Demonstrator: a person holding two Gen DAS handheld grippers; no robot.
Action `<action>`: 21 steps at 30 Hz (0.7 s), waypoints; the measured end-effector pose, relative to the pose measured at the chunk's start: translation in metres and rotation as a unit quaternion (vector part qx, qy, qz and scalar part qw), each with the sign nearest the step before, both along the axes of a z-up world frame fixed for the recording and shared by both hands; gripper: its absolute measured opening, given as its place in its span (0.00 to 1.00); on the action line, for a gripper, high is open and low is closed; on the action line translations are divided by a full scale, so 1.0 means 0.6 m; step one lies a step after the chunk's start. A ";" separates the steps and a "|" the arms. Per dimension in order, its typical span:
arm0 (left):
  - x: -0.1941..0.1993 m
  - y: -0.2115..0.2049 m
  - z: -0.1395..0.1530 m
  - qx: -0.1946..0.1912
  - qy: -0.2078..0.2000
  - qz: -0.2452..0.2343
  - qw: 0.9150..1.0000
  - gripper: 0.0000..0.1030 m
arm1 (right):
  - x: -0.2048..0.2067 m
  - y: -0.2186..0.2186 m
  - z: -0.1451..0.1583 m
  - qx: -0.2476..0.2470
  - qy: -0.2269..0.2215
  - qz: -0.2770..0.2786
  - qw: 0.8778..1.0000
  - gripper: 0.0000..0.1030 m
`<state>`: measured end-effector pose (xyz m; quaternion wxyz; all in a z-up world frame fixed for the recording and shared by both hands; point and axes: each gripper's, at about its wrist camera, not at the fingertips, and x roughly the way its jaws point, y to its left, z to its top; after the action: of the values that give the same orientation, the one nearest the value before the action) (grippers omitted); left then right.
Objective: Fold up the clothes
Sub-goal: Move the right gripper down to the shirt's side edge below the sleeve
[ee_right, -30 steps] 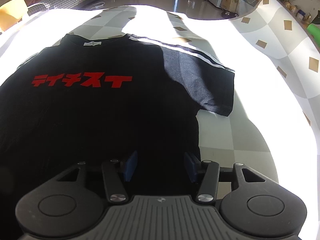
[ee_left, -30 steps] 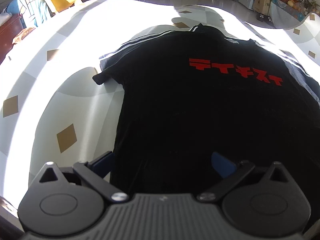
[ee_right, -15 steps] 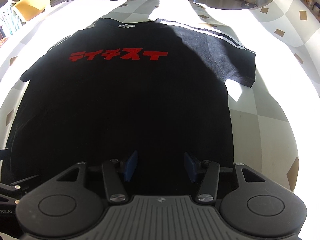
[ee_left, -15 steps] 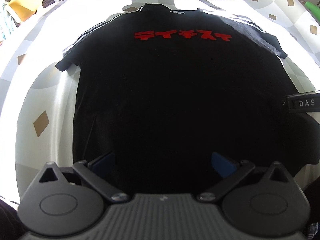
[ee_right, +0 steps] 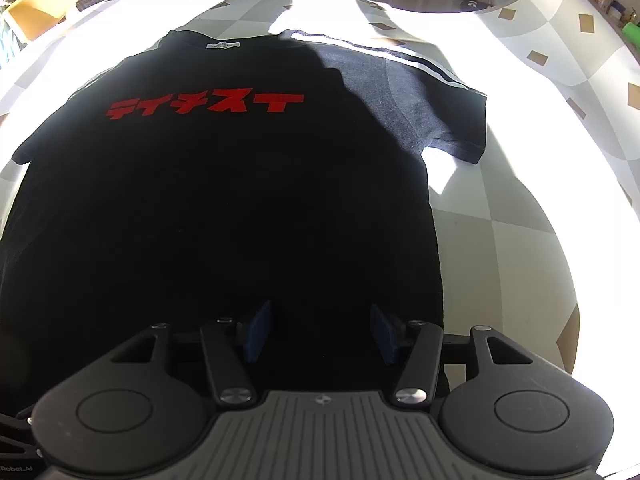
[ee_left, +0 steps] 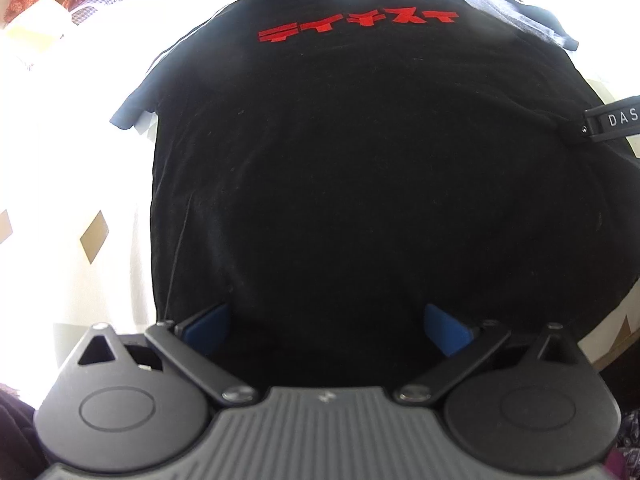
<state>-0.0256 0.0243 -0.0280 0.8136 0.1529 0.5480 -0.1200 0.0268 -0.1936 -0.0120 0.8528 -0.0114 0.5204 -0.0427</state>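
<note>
1. The black t-shirt [ee_right: 224,208] lies flat and face up on the checked tabletop [ee_right: 500,248], collar at the far end, hem nearest both grippers.
2. Left gripper [ee_left: 326,326] hangs over the hem, jaws wide apart, gripping nothing.
3. Right gripper [ee_right: 320,332] sits near the hem's right corner, jaws about halfway and opening, empty too.
4. Long axis runs straight away from the jaws, so I'd guess a hem grab comes next.

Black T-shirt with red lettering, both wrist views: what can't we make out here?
- Bottom hem of the black T-shirt with red lettering: hidden in both wrist views behind the tongs' own bodies.
- Left tongs and right tongs: blue pads apart over dark cloth; contact cannot be told.
- Collar label: too small to read in the right view.
- Left sleeve: surroundings washed out by glare on the checked tablecloth.
</note>
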 end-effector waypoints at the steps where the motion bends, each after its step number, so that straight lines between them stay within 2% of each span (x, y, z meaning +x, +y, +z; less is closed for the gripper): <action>1: -0.002 0.001 0.001 0.001 0.000 0.001 1.000 1.00 | -0.001 -0.001 0.001 0.000 0.000 -0.001 1.000 0.50; 21: -0.025 0.027 0.014 0.016 0.014 0.015 1.000 1.00 | 0.002 -0.004 -0.006 -0.001 0.005 -0.013 1.000 0.50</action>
<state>-0.0405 0.0407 -0.0199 0.8052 0.1557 0.5633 -0.1008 0.0278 -0.1960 -0.0158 0.8495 -0.0058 0.5248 -0.0540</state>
